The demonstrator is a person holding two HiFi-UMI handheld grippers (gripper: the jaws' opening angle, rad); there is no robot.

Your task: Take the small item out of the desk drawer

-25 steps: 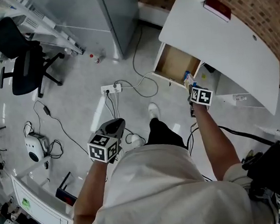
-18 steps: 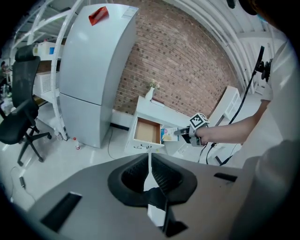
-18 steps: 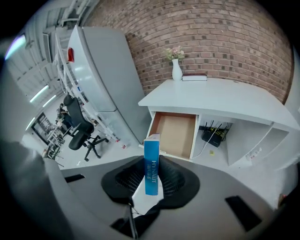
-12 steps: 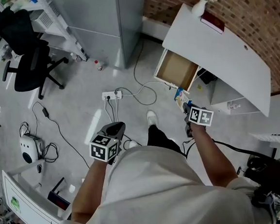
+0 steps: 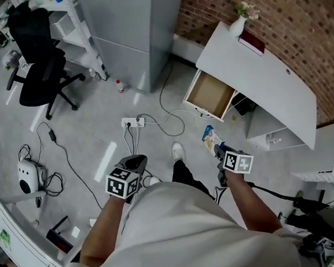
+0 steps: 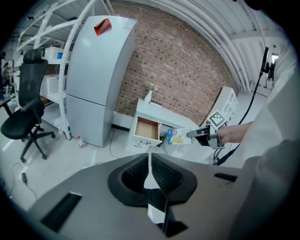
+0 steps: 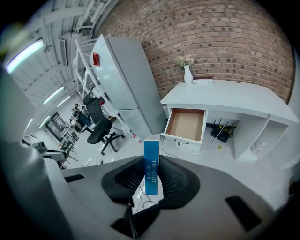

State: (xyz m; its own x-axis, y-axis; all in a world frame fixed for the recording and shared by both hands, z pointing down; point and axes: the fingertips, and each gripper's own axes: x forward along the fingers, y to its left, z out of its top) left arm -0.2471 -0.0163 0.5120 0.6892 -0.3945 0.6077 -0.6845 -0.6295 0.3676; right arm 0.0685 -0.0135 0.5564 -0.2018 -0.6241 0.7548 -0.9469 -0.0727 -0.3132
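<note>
White curved tabletop stands against the brick wall in the head view, with its pulled-out drawer brown inside. Well apart from that drawer, above the grey floor, the right gripper holds a small flat blue-edged cardboard box. The left gripper hangs by the person's left side.

In the left gripper view, its tongs are pressed together (only a thin slit shows between the pads). Far ahead, the box sits in the right gripper, out in front of the drawer.

In the right gripper view, the tongs pinch the box upright by its broad faces. Its narrow blue edge faces the camera, and the drawer stands open beyond.
</note>
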